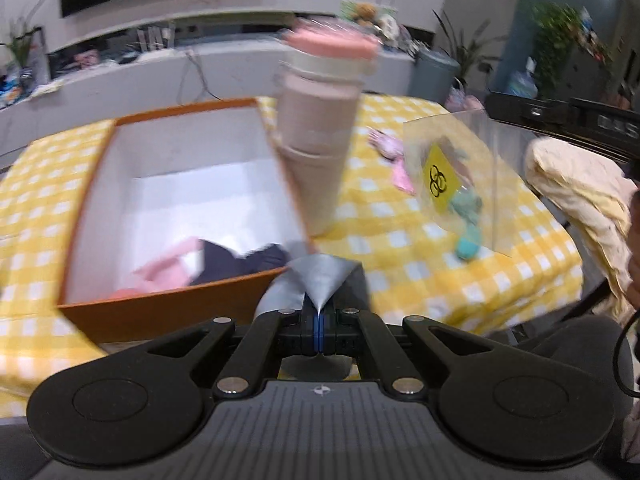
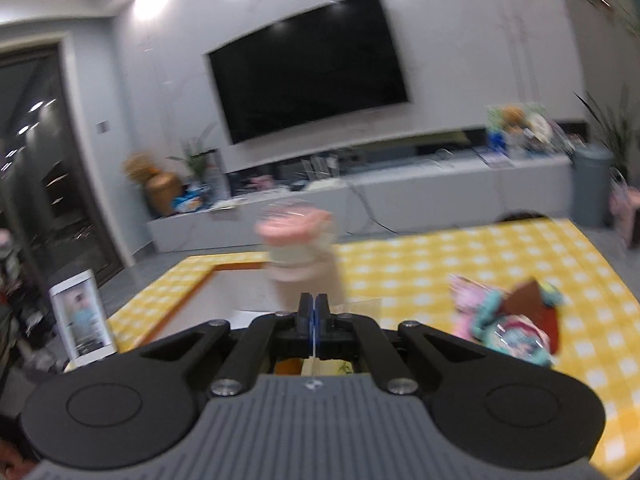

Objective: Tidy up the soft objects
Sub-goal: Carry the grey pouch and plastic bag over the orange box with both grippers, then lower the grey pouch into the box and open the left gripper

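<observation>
An orange box (image 1: 120, 312) with a white inside stands on the yellow checked table; pink and dark blue cloths (image 1: 208, 264) lie in its near end. My left gripper (image 1: 319, 312) is shut on a grey cloth (image 1: 316, 280), held just right of the box's near corner. A clear bag (image 1: 460, 176) with a yellow label and teal soft items hangs above the table at the right. My right gripper (image 2: 315, 312) is shut on a thin clear edge, apparently that bag (image 2: 360, 304). The box also shows in the right wrist view (image 2: 192, 292).
A pink-lidded beige cup (image 1: 320, 128) stands beside the box's right wall; it also shows in the right wrist view (image 2: 300, 252). A pink soft item (image 1: 396, 160) lies on the cloth. A packet of colourful soft items (image 2: 508, 320) lies at right. A phone (image 2: 82, 316) stands at left.
</observation>
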`<move>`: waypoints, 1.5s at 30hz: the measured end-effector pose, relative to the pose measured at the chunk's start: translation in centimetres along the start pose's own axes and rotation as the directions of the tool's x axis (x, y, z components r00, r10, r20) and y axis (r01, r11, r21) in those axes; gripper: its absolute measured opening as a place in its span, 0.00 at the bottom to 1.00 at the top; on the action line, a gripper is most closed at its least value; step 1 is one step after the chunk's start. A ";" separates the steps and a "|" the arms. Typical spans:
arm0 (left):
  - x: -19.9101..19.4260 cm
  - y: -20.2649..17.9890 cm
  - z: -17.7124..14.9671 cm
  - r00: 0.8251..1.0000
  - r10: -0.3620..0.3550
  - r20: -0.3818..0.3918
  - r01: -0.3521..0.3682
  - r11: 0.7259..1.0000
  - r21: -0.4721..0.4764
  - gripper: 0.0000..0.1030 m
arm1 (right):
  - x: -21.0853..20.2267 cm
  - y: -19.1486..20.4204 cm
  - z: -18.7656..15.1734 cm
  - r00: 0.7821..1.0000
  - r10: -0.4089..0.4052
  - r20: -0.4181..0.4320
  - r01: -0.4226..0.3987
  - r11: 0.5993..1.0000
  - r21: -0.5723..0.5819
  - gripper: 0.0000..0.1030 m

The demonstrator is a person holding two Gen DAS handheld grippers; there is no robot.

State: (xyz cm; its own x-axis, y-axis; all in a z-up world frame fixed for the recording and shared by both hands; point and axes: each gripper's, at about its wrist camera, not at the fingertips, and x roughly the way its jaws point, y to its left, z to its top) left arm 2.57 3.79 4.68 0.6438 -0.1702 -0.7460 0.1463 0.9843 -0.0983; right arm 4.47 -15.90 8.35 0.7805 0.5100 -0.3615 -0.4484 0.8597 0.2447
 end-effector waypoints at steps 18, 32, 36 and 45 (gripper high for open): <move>-5.3 9.6 4.6 0.973 0.135 0.186 -0.110 0.984 -0.137 0.00 | 1.1 11.3 6.1 0.966 0.246 0.085 -0.229 0.958 -0.170 0.00; 2.3 13.6 8.6 0.948 0.265 0.175 -0.239 0.958 -0.156 0.00 | 14.2 11.8 2.7 0.960 0.232 -0.155 -0.255 0.956 -0.147 0.00; 6.3 14.3 7.8 0.959 0.273 0.076 -0.263 0.958 -0.118 0.00 | 18.7 11.4 0.6 0.949 0.147 -0.278 -0.208 0.957 -0.203 0.00; 7.8 15.0 6.4 0.950 0.313 0.012 -0.311 0.946 -0.094 0.08 | 23.0 12.3 -1.1 0.945 -0.048 -0.325 -0.099 0.902 -0.420 0.00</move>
State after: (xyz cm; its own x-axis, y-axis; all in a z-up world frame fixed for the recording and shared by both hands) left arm 14.57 16.96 1.56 0.6663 0.1459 -0.7313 -0.1321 0.9883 0.0767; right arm 16.36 6.43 2.04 0.6174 0.4500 -0.6452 -0.6645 0.7374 -0.1216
